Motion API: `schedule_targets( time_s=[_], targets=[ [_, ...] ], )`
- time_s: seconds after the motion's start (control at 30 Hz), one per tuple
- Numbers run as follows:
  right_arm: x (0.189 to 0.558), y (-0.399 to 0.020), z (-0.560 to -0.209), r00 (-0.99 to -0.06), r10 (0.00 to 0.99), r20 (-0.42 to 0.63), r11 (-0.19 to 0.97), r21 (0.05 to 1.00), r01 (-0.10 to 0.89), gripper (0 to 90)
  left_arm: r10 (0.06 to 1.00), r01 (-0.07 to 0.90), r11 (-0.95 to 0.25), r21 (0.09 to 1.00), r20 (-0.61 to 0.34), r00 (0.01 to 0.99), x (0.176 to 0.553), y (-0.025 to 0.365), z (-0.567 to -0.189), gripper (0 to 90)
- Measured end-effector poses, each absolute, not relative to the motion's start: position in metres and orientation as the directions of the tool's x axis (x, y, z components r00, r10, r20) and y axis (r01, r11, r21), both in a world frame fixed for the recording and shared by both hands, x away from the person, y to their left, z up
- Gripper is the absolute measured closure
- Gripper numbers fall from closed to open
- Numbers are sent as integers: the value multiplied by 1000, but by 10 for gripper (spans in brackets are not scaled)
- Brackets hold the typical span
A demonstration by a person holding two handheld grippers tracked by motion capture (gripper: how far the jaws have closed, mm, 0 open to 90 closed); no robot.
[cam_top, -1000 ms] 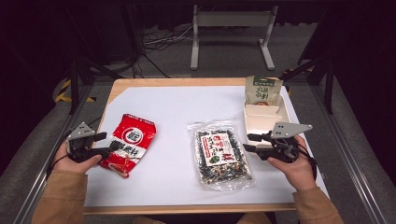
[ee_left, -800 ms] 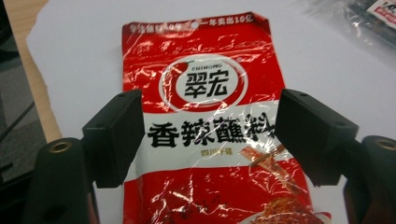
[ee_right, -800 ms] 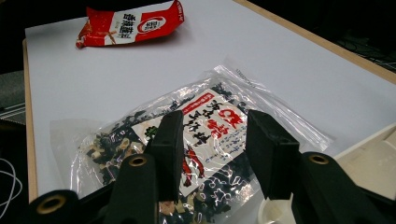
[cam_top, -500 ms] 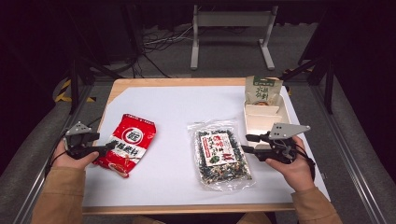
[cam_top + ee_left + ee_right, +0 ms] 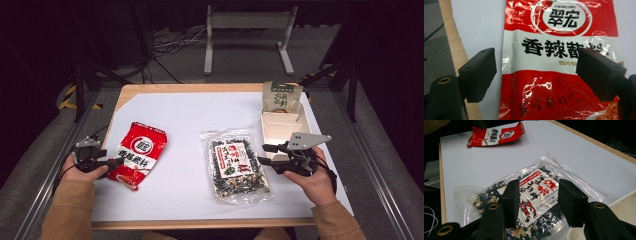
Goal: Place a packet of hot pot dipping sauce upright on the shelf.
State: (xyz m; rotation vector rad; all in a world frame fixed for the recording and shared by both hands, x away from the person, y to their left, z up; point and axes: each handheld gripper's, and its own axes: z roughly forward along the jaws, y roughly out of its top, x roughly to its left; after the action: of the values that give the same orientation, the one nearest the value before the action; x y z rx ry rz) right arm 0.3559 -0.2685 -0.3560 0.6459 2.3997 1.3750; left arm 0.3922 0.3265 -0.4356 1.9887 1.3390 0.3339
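A red-and-white snack packet (image 5: 140, 155) (image 5: 559, 50) lies flat on the left of the white table. My left gripper (image 5: 116, 162) (image 5: 537, 62) hovers at its near end. Its jaws have just been opening and now stand wide apart over the packet, with the pads off it. A clear bag of dark dried bits with a red label (image 5: 237, 167) (image 5: 536, 182) lies right of centre. My right gripper (image 5: 264, 155) (image 5: 540, 192) points at the bag's right edge. Its jaws have also just been opening, with nothing pressed between them.
A white cardboard box (image 5: 280, 127) sits at the table's right side, with a green-and-beige pouch (image 5: 281, 96) standing at its far end. The table's wooden rim (image 5: 200, 88) runs along the back. A metal stand (image 5: 247, 30) and cables are on the floor beyond.
Both pairs of jaws have spread wider. The left hand has sunk a little toward the table at the red packet's near end. The right hand and both packets stay put.
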Motion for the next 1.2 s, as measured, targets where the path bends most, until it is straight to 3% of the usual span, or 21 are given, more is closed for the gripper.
schedule_targets(
  time_s=[0.6, 0.87, 1.2],
  targets=[
    [355, -261, -361, -866, 500, -29, 454, 860, 233, 490, 882, 753, -206, 625, -215, 419, 400, 325, -449, 127],
    [355, -258, -362, -867, 497, -36, 462, 857, 229, 479, 889, 757, -208, 620, -204, 411, 398, 320, -448, 177],
    [354, -254, -364, -872, 487, -40, 473, 852, 225, 479, 891, 757, -214, 617, -194, 410, 393, 310, -444, 359]
  ],
)
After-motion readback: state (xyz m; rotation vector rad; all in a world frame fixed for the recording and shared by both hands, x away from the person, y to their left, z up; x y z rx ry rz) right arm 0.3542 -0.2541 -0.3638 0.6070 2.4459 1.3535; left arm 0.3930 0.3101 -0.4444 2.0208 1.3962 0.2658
